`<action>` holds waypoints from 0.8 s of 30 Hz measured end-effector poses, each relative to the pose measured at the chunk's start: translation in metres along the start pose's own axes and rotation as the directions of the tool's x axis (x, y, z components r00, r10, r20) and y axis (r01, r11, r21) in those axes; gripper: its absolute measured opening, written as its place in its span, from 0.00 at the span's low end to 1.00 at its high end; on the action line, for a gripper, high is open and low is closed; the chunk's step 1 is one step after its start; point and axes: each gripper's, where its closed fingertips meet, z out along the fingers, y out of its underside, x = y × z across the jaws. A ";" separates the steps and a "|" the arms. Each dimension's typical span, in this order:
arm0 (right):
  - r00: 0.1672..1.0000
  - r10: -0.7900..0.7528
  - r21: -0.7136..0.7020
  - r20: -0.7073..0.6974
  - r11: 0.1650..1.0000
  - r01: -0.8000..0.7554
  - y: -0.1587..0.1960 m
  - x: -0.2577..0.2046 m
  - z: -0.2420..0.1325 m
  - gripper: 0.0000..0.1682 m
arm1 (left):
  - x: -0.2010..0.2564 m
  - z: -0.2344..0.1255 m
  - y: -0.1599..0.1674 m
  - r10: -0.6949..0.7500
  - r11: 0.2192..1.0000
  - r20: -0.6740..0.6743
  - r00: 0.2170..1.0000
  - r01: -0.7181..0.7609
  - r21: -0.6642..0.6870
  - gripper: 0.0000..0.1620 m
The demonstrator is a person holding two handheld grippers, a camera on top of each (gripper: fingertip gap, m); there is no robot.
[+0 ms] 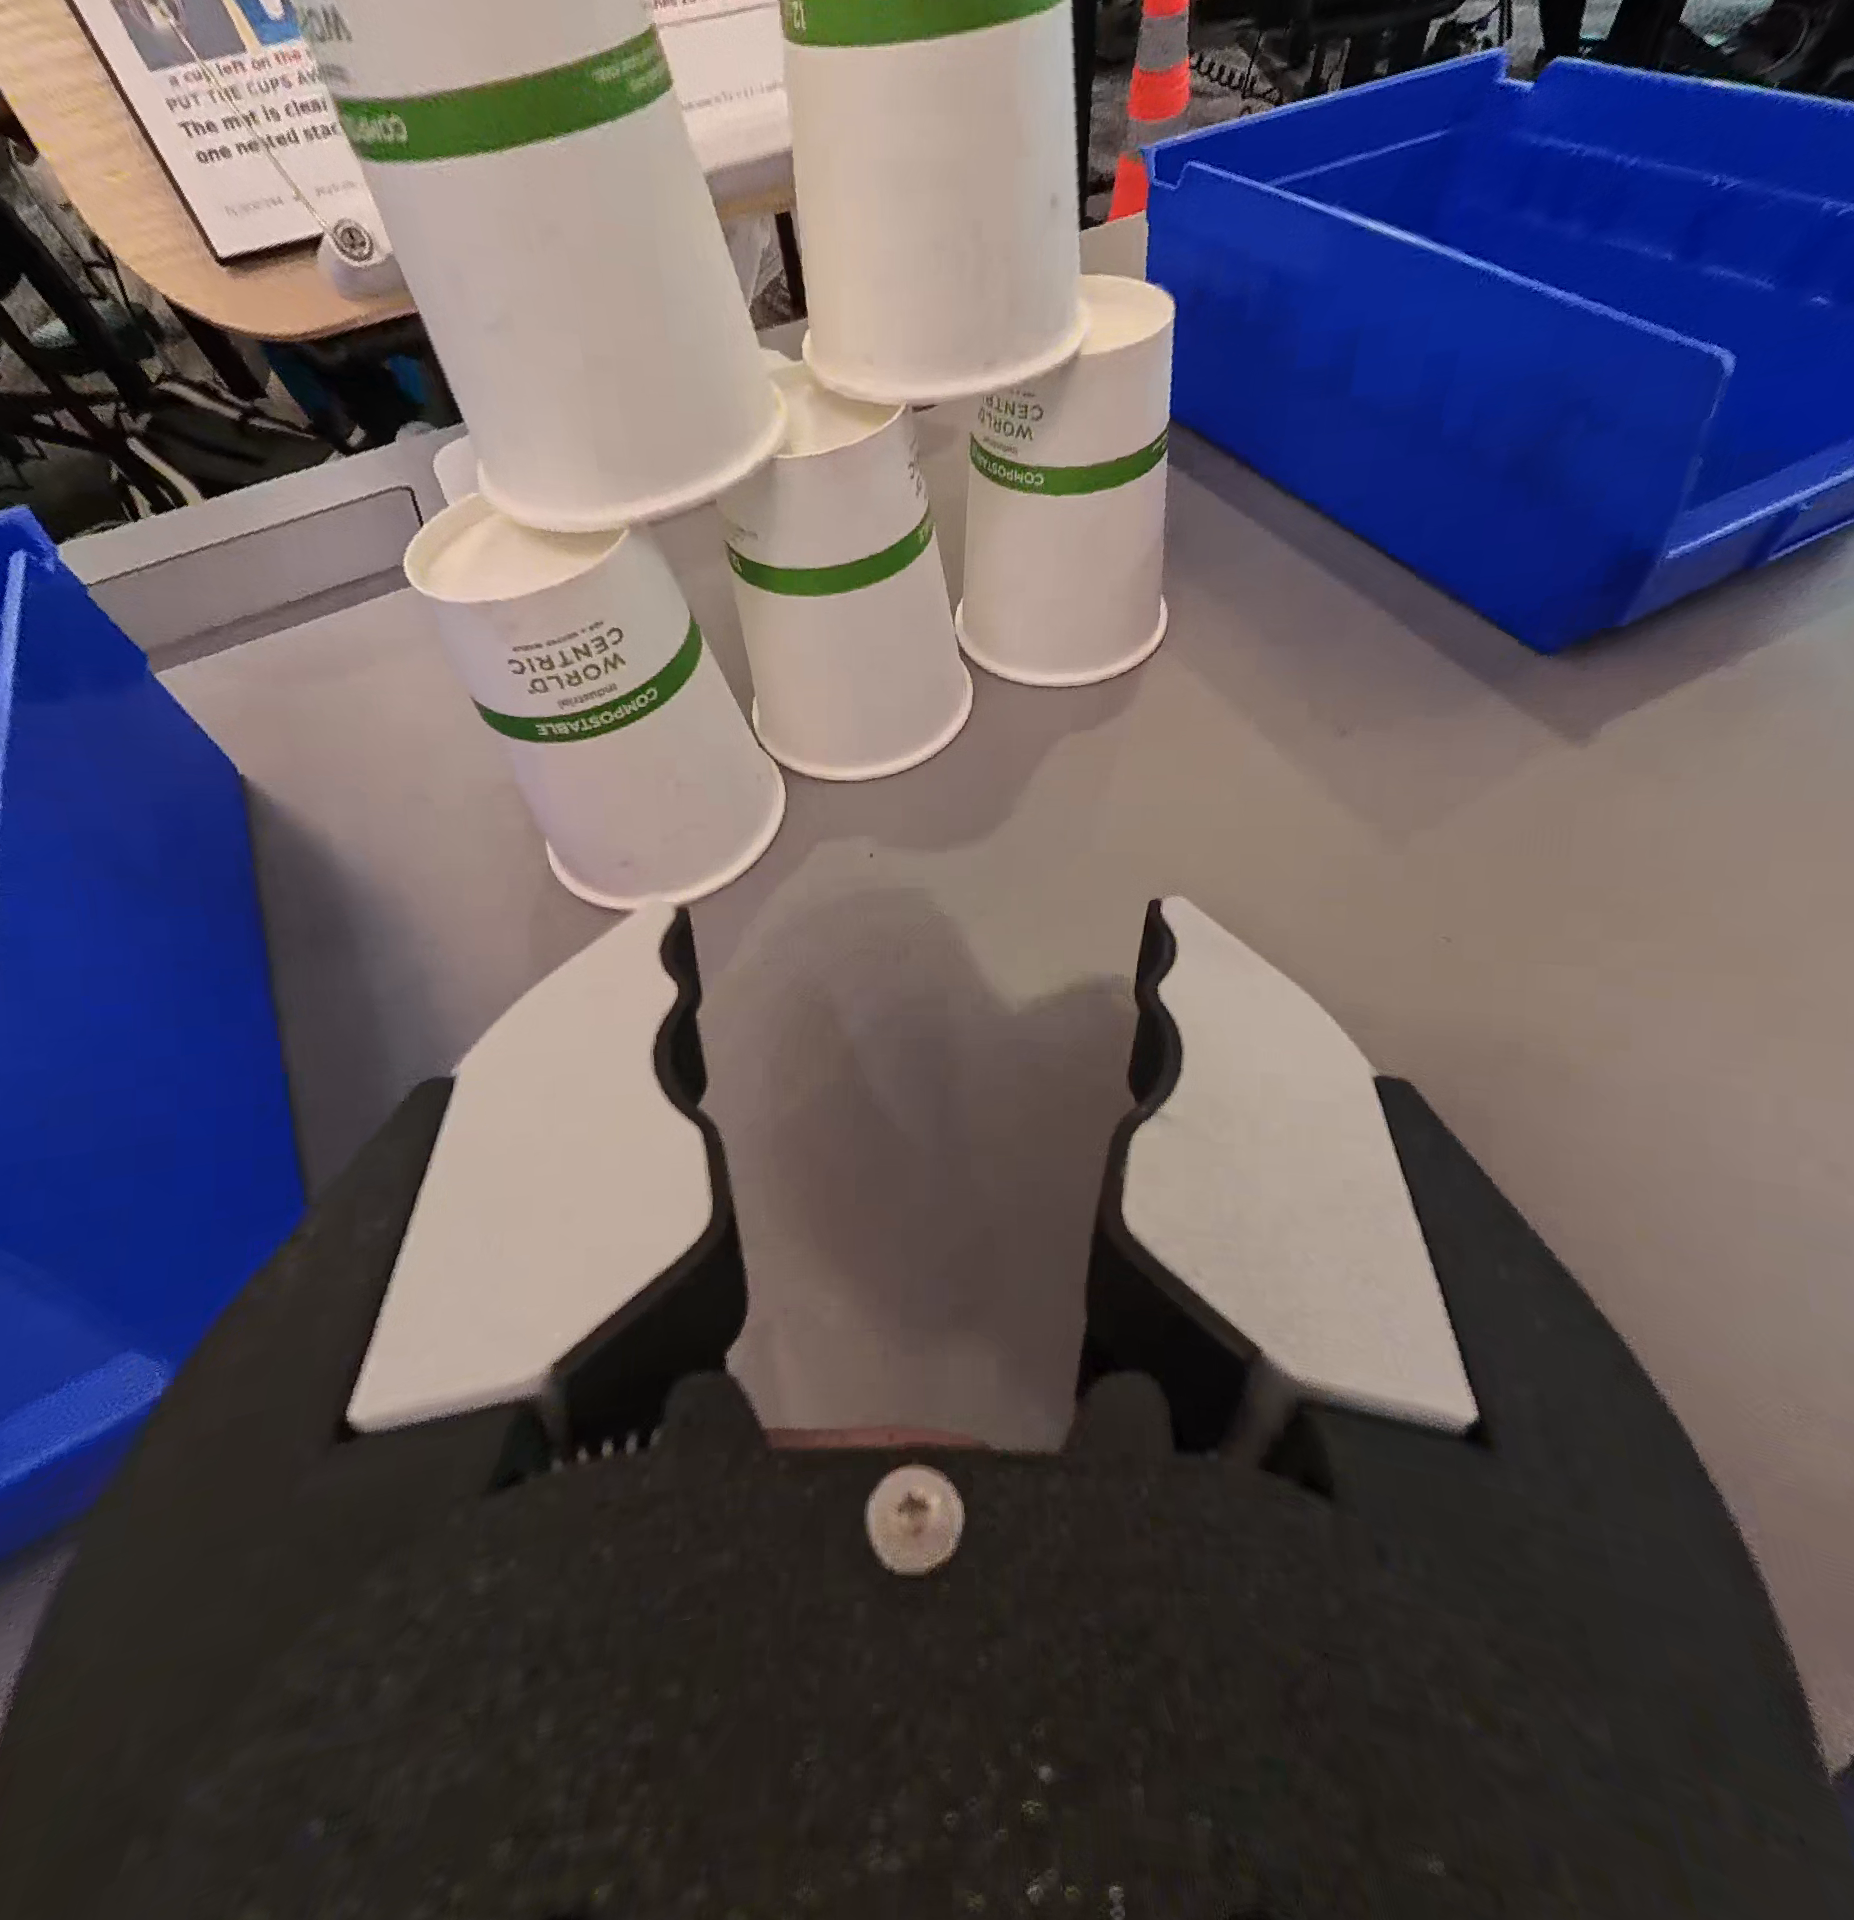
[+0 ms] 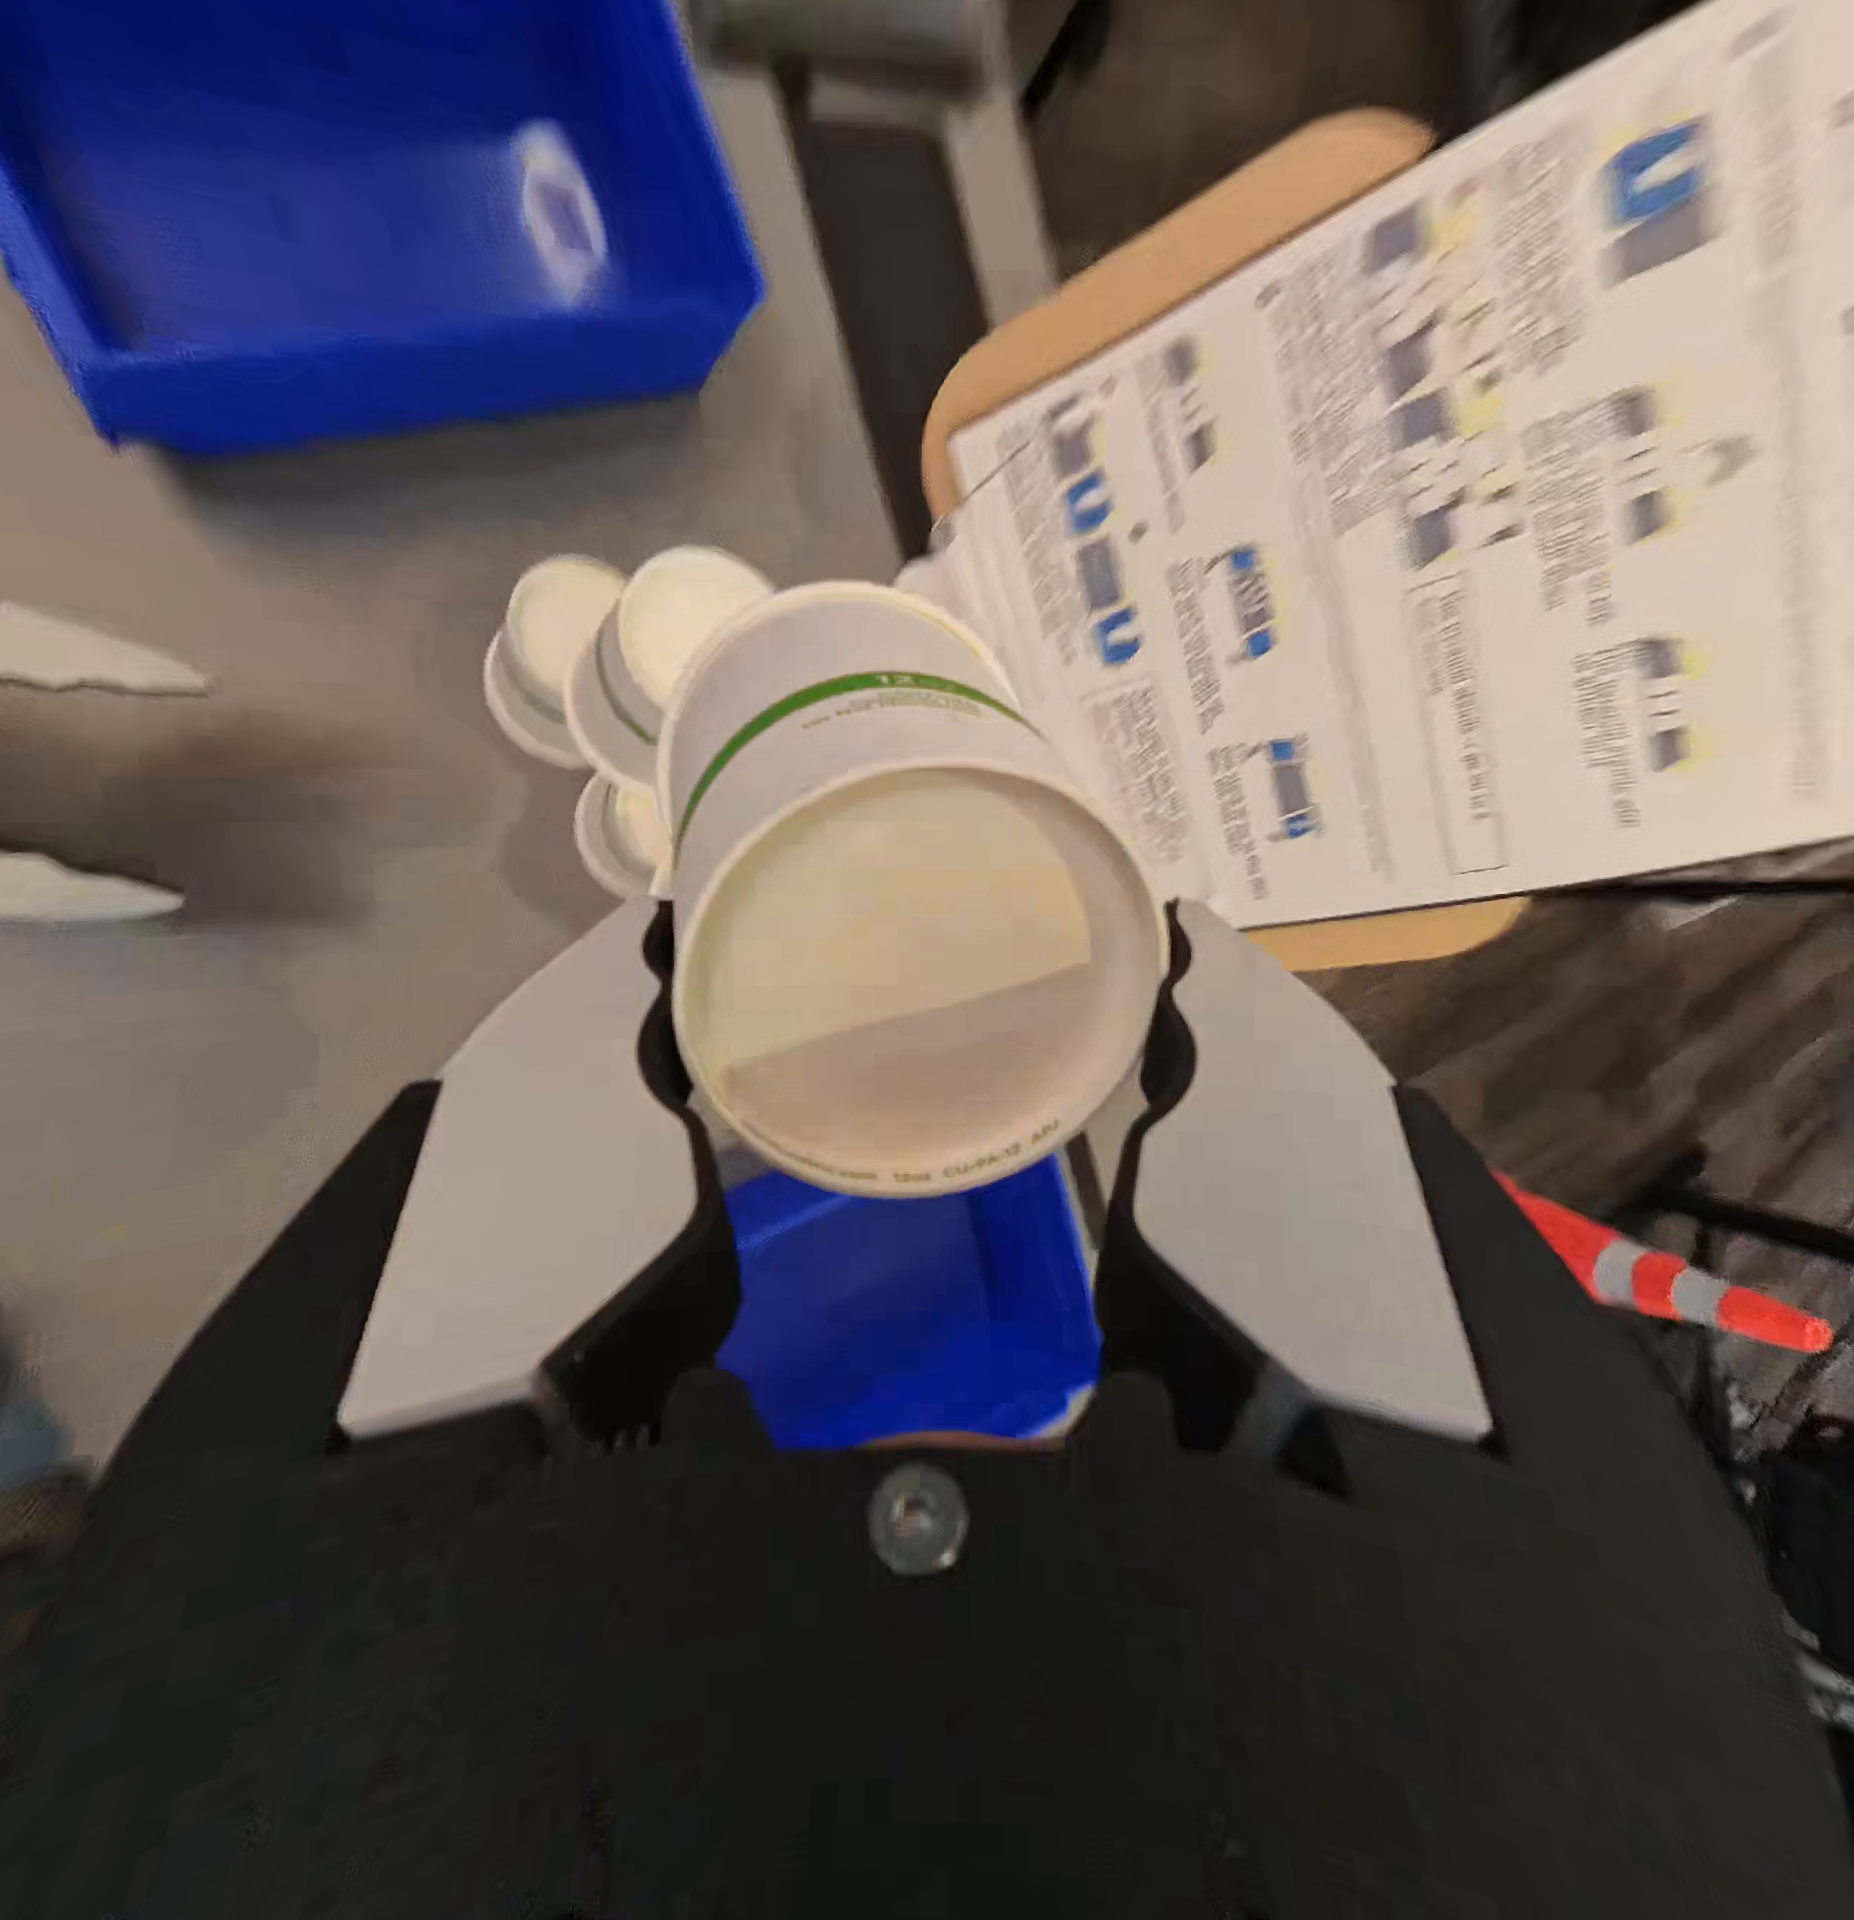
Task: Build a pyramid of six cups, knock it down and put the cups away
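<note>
Three white paper cups with green bands stand upside down in a row on the grey table: the left cup, the middle cup and the right cup. Two more upside-down cups rest on them, a tilted one and one to its right. My left gripper is open and empty, just in front of the row. My right gripper is shut on an upside-down cup, held above other cups' bases. I cannot tell whether it is one of those five.
A blue bin stands right of the cups and another at the left. A wooden board with a printed sheet lies behind the table. An orange cone stands farther back. The left gripper's fingers show in the right wrist view.
</note>
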 end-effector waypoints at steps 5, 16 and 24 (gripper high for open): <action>0.988 0.023 -0.292 0.152 0.956 0.023 0.006 -0.004 0.053 0.51 | -0.007 -0.004 -0.001 -0.024 1.000 0.005 1.000 0.023 0.010 0.47; 0.964 0.108 -0.361 0.244 0.933 -0.013 0.022 -0.015 0.112 0.51 | -0.016 -0.008 0.000 -0.045 0.999 -0.002 0.999 0.045 0.013 0.46; 0.970 0.102 -0.295 0.221 0.955 -0.034 0.015 -0.012 0.107 0.57 | -0.014 -0.005 -0.001 -0.051 0.999 -0.011 0.999 0.051 0.010 0.46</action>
